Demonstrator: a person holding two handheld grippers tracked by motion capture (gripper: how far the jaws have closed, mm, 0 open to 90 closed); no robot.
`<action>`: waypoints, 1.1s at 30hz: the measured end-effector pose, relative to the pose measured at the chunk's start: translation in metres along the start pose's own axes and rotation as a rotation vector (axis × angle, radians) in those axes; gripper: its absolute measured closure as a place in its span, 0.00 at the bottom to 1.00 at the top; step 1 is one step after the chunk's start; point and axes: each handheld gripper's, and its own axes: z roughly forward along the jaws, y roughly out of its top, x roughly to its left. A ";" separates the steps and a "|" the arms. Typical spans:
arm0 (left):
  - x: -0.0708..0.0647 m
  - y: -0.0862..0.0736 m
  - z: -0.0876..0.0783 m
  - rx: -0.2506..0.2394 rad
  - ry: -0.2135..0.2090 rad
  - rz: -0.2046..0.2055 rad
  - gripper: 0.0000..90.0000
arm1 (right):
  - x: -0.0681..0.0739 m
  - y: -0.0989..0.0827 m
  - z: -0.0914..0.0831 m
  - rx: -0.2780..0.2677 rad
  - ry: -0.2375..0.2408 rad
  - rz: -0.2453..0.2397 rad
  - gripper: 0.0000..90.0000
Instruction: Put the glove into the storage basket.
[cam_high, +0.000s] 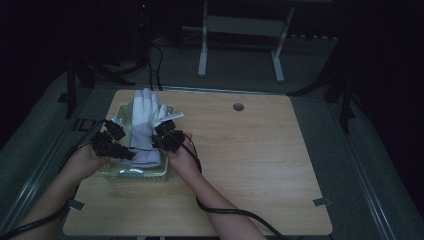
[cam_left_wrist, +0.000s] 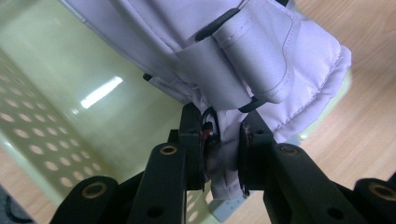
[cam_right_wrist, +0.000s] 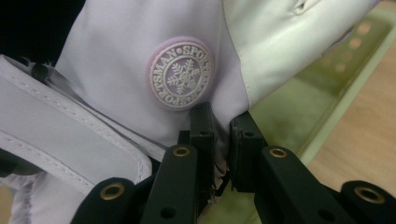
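Both grippers (cam_high: 111, 145) (cam_high: 167, 136) clamped on white glove (cam_high: 145, 117), basket (cam_high: 142, 173) partly hidden

A pale wooden table (cam_high: 250, 165) with rounded corners spreads out to the right of the grippers, a round cable hole (cam_high: 238, 107) set near its far edge. Beyond the grippers, past the table, a white metal frame (cam_high: 240, 37) stands on grey carpet (cam_high: 310, 75). The room's edges lie in deep shadow; the light is dim.
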 end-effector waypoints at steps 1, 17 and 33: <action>0.002 -0.002 0.006 0.003 -0.005 -0.009 0.83 | 0.000 -0.001 0.004 0.021 -0.002 -0.002 0.91; 0.022 -0.020 0.050 0.070 -0.084 -0.073 0.81 | 0.003 -0.012 0.042 0.255 -0.046 -0.030 0.87; 0.019 -0.026 0.031 -0.073 0.004 -0.062 0.23 | 0.000 0.003 0.028 0.193 -0.028 -0.071 0.35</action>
